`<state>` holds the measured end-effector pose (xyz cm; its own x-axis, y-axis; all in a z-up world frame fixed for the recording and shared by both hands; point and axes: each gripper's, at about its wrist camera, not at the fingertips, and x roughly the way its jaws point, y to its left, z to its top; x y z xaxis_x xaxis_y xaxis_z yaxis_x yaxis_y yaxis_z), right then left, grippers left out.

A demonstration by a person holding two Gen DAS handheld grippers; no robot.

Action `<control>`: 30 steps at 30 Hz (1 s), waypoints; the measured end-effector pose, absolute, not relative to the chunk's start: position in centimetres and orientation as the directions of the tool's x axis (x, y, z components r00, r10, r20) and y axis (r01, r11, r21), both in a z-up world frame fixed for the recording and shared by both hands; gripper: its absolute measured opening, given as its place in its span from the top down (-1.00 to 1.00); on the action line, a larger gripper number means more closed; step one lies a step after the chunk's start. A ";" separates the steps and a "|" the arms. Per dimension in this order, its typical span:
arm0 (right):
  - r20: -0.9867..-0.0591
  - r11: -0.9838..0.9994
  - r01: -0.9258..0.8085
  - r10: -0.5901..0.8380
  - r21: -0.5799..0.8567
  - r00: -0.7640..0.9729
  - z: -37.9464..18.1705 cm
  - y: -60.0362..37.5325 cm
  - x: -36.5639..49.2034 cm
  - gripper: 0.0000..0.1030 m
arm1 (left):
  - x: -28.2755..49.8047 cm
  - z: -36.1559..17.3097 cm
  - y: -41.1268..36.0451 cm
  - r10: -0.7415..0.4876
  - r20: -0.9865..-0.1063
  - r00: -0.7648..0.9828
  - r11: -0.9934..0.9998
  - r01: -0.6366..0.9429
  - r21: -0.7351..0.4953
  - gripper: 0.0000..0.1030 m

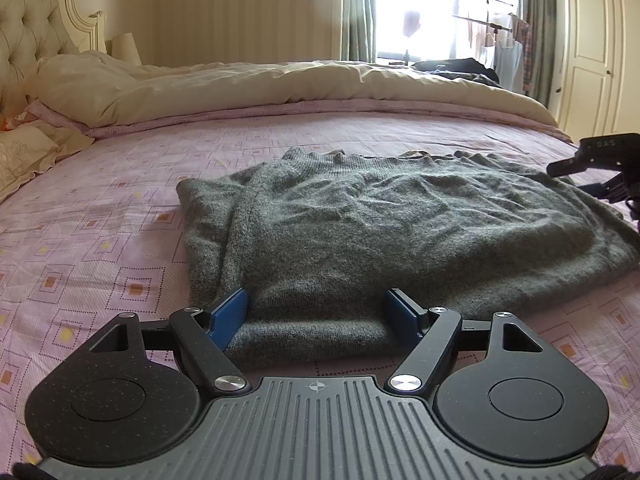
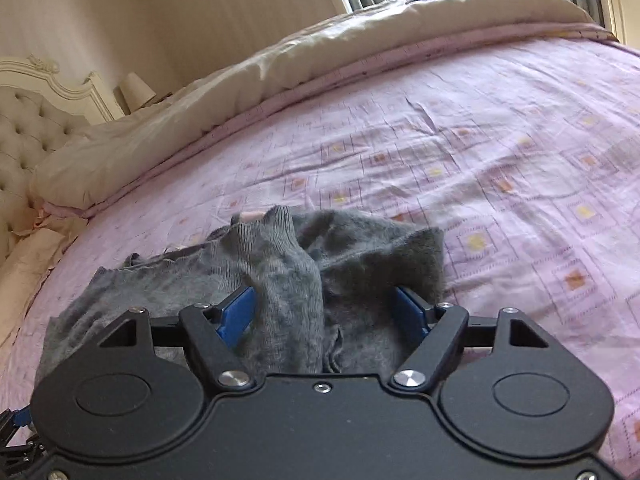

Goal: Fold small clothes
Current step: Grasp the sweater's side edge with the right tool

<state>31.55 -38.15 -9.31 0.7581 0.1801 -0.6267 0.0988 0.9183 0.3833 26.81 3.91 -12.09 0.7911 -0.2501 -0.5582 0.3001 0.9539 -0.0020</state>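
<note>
Nearest me in the left wrist view, my left gripper (image 1: 316,314) sits low over the bed with its blue fingers (image 1: 229,316) spread wide; the folded near edge of the grey sweater (image 1: 360,224) lies between them, and the pads stand at either side of that edge without squeezing it. The sweater spreads from there toward 12 o'clock across the pink patterned sheet (image 1: 100,248), its ribbed collar at the far edge and a folded side running toward 10 o'clock. At 3 o'clock my right gripper (image 1: 592,164) pokes in over the sweater's right edge.

In the right wrist view my right gripper (image 2: 326,312) is also spread wide, and a bunched sleeve (image 2: 288,280) of the sweater, ribbed cuff uppermost, rises between the blue fingers (image 2: 238,314). I cannot tell whether the pads press on the knit, though it fills most of the gap.

Beyond the sweater, a cream duvet (image 1: 248,84) is pushed back toward 12 o'clock, the tufted headboard (image 1: 28,28) stands at 10 o'clock, and a bright window (image 1: 412,8) with curtains sits at 1 o'clock, a dark heap of clothes (image 1: 456,70) just below it
</note>
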 end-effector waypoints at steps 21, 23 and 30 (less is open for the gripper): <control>-0.530 0.762 0.054 0.396 0.645 0.750 -10.0 -40.3 23.8 -0.86 | 27.0 -11.9 3.9 -0.254 -0.570 0.782 0.953 0.303 -0.009 -0.46; -0.526 0.759 0.038 0.412 0.650 0.744 -10.1 -39.7 24.5 -0.88 | 27.4 -11.2 4.1 -0.266 -0.597 0.757 0.953 0.300 -0.043 -0.45; -0.499 0.724 0.036 0.438 0.689 0.748 -10.5 -39.2 26.1 -1.00 | 29.8 -5.5 3.0 -0.332 -0.641 0.692 0.943 0.260 -0.208 -0.46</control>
<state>26.12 -39.17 -10.51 0.7480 0.4377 -0.4989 0.0362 0.7236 0.6893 29.76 2.97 -5.45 0.6922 -0.3318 -0.6409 0.2598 0.9431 -0.2076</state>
